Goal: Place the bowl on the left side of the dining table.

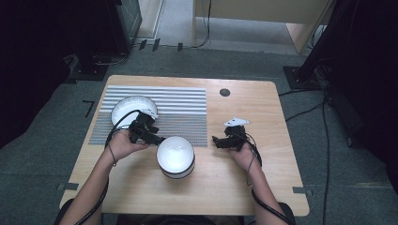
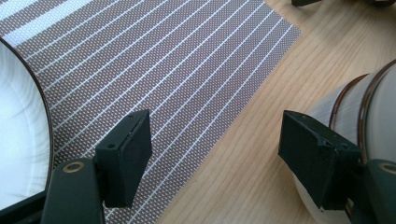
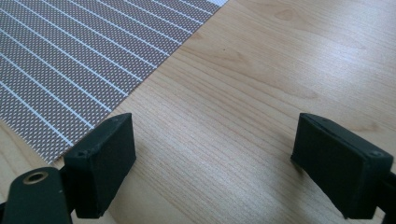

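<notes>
White bowls, two of them: one shallow bowl (image 1: pixel 133 109) sits on the striped placemat (image 1: pixel 178 108) at its left part, one deeper bowl (image 1: pixel 175 156) with a dark band stands on bare wood just off the mat's front edge. One placemat, grey-brown weave with thin white lines, broader white bands at its far side. Two grippers, one per hand. Left gripper (image 1: pixel 149 136) lies between the two bowls, jaws spread wide; in the left gripper view its jaws straddle the mat's edge with nothing between them, the right-hand pad (image 2: pixel 317 158) touching or just beside the deeper bowl's (image 2: pixel 369 107) outer wall, the shallow bowl's (image 2: pixel 21 135) rim at the frame's left edge. No clamp on either bowl visible. Right gripper (image 1: pixel 219 142) rests to the right of the mat, well apart from the deeper bowl, grey three-cornered plate on top; in the right gripper view its jaws stand wide apart over bare wood, the mat's (image 3: pixel 70 56) corner to their left, nothing gripped. Surface: one light wood table (image 1: pixel 263 117) with rounded corners, one dark round spot (image 1: pixel 225 92) near its far edge. Room: grey carpet floor (image 1: pixel 51 140), black cables trailing at right, dark stands at both sides, pale wooden furniture at the back.
</notes>
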### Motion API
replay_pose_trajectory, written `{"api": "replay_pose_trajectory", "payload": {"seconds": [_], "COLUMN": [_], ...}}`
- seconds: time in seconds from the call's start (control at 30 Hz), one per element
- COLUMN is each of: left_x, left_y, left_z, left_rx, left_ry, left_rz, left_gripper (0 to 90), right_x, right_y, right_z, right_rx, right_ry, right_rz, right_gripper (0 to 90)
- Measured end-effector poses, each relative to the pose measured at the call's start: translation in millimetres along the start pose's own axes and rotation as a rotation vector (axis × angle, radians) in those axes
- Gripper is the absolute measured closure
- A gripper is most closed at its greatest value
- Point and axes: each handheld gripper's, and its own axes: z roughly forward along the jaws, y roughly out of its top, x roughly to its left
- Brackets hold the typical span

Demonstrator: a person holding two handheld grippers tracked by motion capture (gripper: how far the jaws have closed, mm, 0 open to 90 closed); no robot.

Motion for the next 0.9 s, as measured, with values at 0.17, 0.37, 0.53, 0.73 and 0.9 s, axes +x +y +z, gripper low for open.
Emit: {"api": "replay_pose_trajectory", "payload": {"seconds": [0.17,0.37,0.53,0.73,0.9], "left_x": [-0.1,-0.9,-2.8,-5.0,-6.9], "left_y": [0.5,0.9,2.6,3.8,4.6], "left_z": [-5.2,-8.7,-15.4,-20.5,-23.1], "left_rx": [-0.009,-0.006,-0.022,-0.029,-0.028], "left_ry": [0.003,0.006,0.01,0.009,0.009], "left_rz": [0.001,0.001,0.006,0.008,0.009], "left_gripper": [25.9,26.4,26.4,26.4,26.4], "right_x": [0.0,0.0,0.0,0.0,-0.1], "right_y": [0.0,0.0,0.0,0.0,0.0], "right_z": [0.0,0.0,0.0,0.0,0.1], "right_rx": [0.0,0.0,0.0,0.0,-0.001], "right_ry": [0.0,0.0,0.0,0.0,0.0], "right_rz": [0.0,0.0,0.0,0.001,-0.001], "right_gripper": [12.5,12.5,12.5,12.5,12.5]}}
